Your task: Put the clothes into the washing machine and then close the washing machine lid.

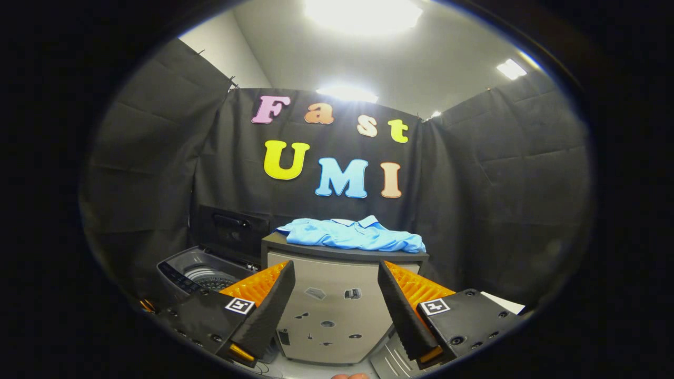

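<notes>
Black cloth is walling a booth where a soft, light blue shirt [352, 235] is lying crumpled on the tabletop [345, 253] at frame center, best pinched at a raised fold, beyond the open, empty tool [337, 300], with the washing machine [202, 273] sitting open at lower left.

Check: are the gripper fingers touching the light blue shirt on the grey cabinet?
Apart. The gripper view shows the open gripper well short of the light blue shirt, which lies beyond the fingers on the grey cabinet.
</notes>
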`<state>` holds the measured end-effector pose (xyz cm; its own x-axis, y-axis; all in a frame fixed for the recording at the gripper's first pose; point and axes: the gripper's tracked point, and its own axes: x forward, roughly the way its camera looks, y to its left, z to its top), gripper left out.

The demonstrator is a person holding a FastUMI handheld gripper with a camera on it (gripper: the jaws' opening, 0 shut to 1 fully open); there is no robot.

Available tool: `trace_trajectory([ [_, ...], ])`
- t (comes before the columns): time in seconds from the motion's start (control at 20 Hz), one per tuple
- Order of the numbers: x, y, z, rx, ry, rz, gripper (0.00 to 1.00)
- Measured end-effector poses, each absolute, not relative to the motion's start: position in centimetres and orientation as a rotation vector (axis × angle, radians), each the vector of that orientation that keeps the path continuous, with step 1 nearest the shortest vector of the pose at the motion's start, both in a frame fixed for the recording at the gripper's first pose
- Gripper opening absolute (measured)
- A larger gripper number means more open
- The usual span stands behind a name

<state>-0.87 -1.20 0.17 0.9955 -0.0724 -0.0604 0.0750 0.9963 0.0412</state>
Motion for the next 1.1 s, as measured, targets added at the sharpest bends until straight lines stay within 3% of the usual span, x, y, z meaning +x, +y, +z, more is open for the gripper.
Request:
trace_trajectory([
  [1.1,3.6,-2.4,6.0,0.073,0.21,-0.063,0.98],
])
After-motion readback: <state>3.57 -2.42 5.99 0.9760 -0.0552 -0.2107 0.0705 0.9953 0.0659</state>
